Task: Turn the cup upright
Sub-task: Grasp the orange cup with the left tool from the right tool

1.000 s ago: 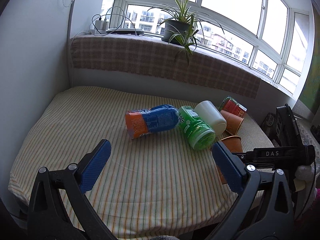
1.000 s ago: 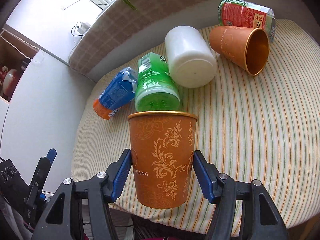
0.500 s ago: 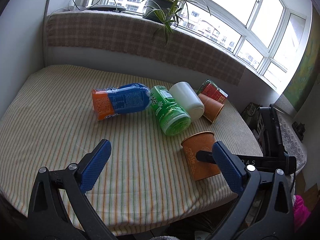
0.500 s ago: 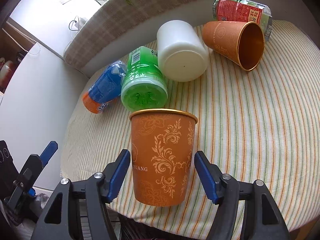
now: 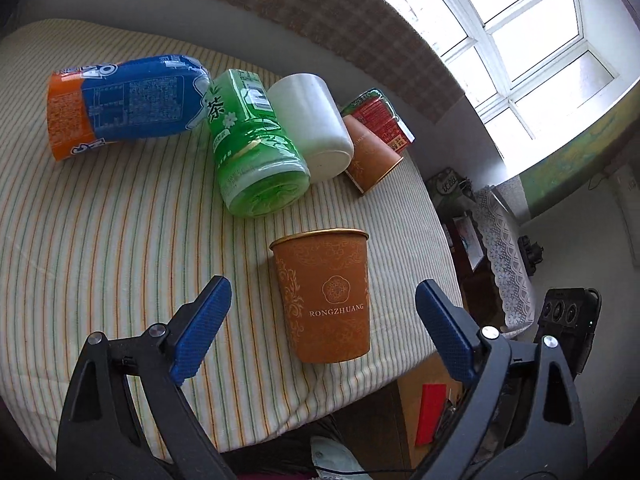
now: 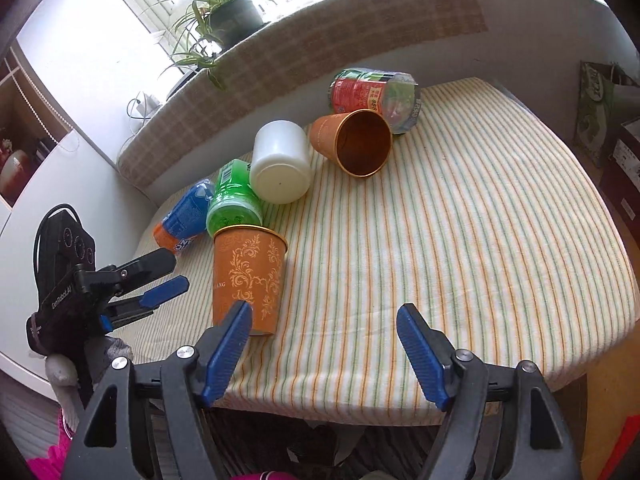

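Observation:
An orange paper cup with gold pattern (image 5: pixel 326 296) stands upright near the front edge of the striped table (image 5: pixel 120 240); it also shows in the right wrist view (image 6: pixel 248 276). My left gripper (image 5: pixel 320 336) is open, its blue fingers either side of the cup without touching it. My right gripper (image 6: pixel 324 356) is open and empty, drawn back to the right of the cup. A second orange cup (image 6: pixel 354 142) lies on its side, mouth toward me, and shows in the left wrist view (image 5: pixel 370 154) too.
Lying on their sides behind the cup: a blue and orange bottle (image 5: pixel 120 104), a green tea bottle (image 5: pixel 252 144), a white cup (image 5: pixel 310 124) and a red-labelled bottle (image 5: pixel 380 114). A plaid-covered window ledge (image 6: pixel 320 40) with a potted plant (image 6: pixel 224 12) runs behind the table.
My right gripper let go of the upright cup, opened wide and pulled back to the right. My left gripper moved in and now brackets the cup.

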Tool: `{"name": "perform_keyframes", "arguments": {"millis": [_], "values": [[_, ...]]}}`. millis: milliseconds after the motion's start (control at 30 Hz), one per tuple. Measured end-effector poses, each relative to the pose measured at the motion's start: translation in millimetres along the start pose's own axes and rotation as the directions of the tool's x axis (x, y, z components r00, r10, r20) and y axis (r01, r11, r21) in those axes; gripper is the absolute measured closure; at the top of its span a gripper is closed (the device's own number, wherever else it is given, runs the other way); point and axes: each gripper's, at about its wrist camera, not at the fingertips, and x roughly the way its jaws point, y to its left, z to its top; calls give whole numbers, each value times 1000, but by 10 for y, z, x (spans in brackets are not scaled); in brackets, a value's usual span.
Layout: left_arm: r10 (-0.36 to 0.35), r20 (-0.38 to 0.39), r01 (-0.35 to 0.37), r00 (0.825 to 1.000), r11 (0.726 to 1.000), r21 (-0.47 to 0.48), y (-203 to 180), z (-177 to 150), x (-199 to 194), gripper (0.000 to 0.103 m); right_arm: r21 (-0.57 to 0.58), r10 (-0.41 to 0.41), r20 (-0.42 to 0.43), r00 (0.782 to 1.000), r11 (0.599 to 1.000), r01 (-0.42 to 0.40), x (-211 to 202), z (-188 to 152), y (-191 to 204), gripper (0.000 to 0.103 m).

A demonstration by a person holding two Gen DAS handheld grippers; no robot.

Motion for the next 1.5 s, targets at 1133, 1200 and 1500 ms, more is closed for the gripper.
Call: {"name": "perform_keyframes", "arguments": {"millis": [1133,1200,1500], "values": [[7,-84,-4,996,999,34,-119,141,527,36,54,-51,22,998,997,50,-190,-166,-311,25],[30,-51,-26,998,996,84,-208,119,470,36,53,-51,21,999,997,49,-182,-166,-310,25],[145,139,-183,980,928,324,-631,11,352,36,63,-43,14,999,997,42,-169,-178,-323,25]]}}
